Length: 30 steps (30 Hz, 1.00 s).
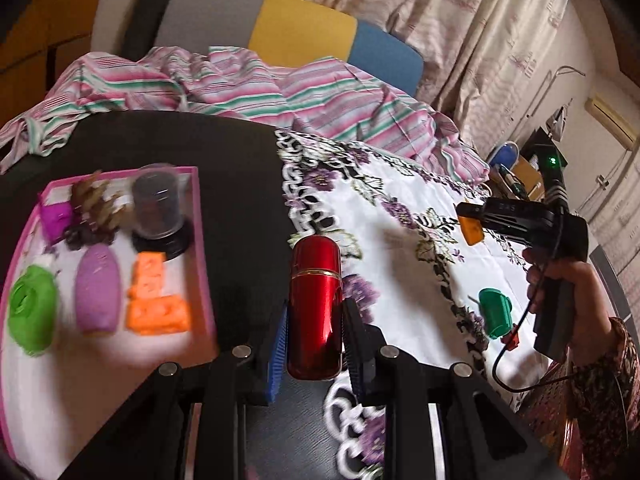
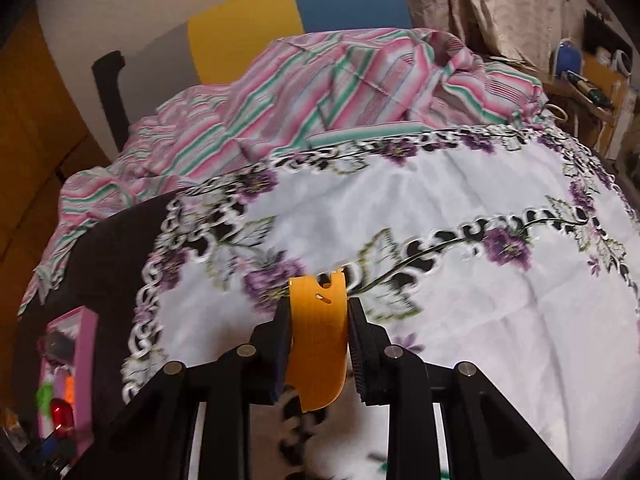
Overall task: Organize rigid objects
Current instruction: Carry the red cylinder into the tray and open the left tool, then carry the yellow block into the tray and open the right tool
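Note:
My left gripper point(image 1: 315, 320) is shut on a glossy red capsule-shaped case point(image 1: 315, 304), held above the dark table just right of a pink-rimmed tray point(image 1: 196, 216). The tray holds a green round piece point(image 1: 32, 308), a purple oval point(image 1: 97, 290), an orange blocky piece point(image 1: 154, 296), a magenta piece, brown figures and a clear dome on a black base point(image 1: 158, 208). My right gripper point(image 2: 319, 316) is shut on an orange curved piece point(image 2: 318, 336) above the floral cloth point(image 2: 440, 320). In the left wrist view that right gripper point(image 1: 472, 224) hangs at the right, held by a hand. A green cup-like piece point(image 1: 496, 312) lies on the cloth.
A striped pink and green sheet point(image 1: 280, 92) is heaped behind the table, in front of a grey, yellow and blue chair back point(image 1: 296, 28). Curtains hang at the back right. A cluttered shelf point(image 1: 520, 168) stands far right. A small red piece point(image 1: 511, 340) lies by the green cup.

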{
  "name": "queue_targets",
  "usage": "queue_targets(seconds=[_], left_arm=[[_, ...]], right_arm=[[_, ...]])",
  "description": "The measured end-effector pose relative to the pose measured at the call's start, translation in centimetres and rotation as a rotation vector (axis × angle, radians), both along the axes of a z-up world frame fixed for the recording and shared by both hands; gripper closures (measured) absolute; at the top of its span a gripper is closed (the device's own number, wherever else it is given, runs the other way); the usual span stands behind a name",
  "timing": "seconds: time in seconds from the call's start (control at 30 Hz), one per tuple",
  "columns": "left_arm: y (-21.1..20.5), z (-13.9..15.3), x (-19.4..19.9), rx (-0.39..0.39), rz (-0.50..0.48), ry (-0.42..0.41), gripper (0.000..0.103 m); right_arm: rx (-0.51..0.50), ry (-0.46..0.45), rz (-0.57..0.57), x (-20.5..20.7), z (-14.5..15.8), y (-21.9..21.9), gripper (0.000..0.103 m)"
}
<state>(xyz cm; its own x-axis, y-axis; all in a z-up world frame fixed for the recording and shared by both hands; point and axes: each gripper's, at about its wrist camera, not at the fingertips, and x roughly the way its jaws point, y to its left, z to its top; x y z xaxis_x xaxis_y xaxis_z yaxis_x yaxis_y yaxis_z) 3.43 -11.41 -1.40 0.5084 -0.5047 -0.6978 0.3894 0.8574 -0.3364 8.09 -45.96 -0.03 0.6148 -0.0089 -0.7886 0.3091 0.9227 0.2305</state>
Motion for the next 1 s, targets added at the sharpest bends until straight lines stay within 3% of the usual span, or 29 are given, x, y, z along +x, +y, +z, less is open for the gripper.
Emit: queue_targets(seconds=[0.57, 0.87, 0.97, 1.0], left_arm=[[11.1, -3.1, -1.9, 0.046, 0.175, 0.073, 0.078], [15.0, -4.4, -1.8, 0.076, 0.303, 0.114, 0.077], [15.5, -4.0, -2.0, 0.048, 0.311, 0.102, 0.068], [15.6, -3.7, -2.3, 0.049, 0.313, 0.089, 0.060]], right_arm=[[0.083, -0.013, 0.038, -2.5, 0.6, 5.8, 0.077], [0.150, -0.041, 0.146, -3.7, 1.8, 11.3, 0.077], [0.175, -0.048, 0.189, -4.0, 2.2, 13.3, 0.077], [0.181, -0.049, 0.202, -4.0, 2.3, 14.1, 0.077]])
